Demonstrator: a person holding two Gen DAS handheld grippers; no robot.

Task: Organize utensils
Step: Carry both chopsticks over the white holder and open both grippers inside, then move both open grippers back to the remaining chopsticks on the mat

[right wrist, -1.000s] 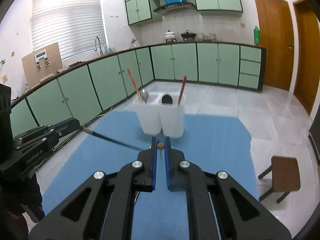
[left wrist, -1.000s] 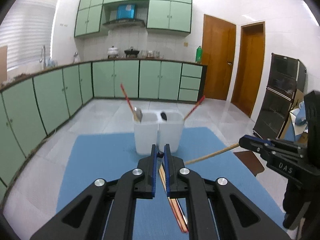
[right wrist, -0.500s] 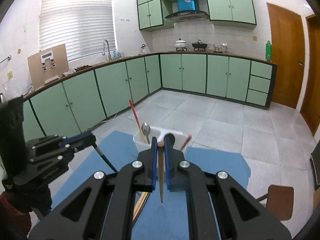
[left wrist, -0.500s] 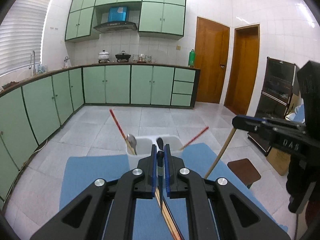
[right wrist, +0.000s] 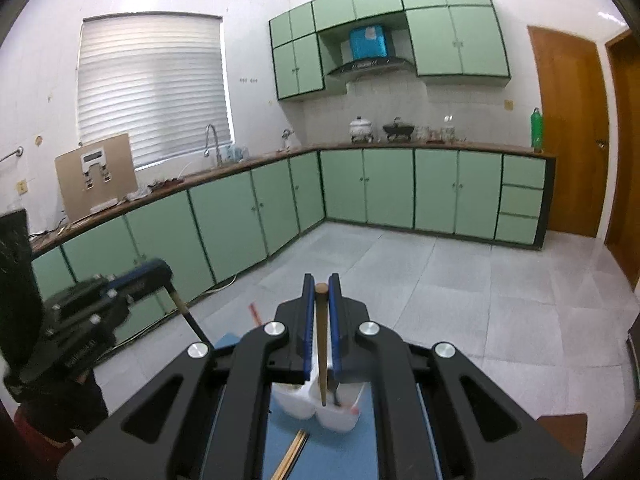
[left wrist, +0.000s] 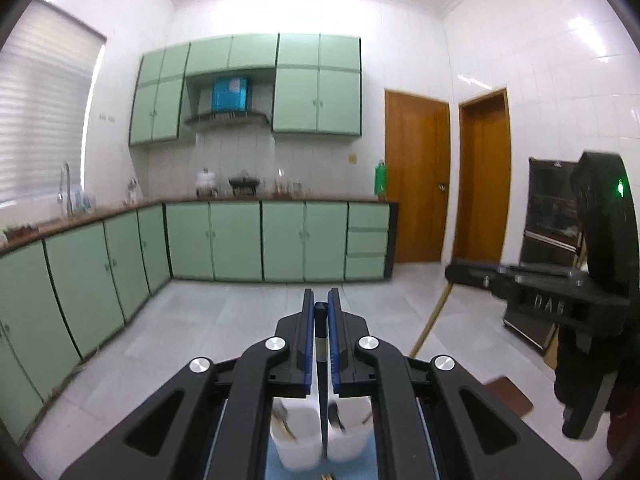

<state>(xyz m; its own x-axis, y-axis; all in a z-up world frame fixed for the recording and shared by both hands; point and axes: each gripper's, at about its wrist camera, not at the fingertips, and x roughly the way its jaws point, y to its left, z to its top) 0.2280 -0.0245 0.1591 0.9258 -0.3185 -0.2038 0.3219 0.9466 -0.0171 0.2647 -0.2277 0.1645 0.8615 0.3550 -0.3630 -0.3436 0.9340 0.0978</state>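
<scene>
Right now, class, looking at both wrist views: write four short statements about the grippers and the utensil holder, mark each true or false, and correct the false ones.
1. The left gripper is shut on a black chopstick. True.
2. The right gripper is empty. False: it is shut on a light wooden chopstick.
3. The white holder has two compartments. True.
4. The holder stands on bare tile. False: it stands on a blue mat.

Two chopsticks (left wrist: pixel 322 384) (right wrist: pixel 321 344) above white holder (right wrist: pixel 320 408)
</scene>
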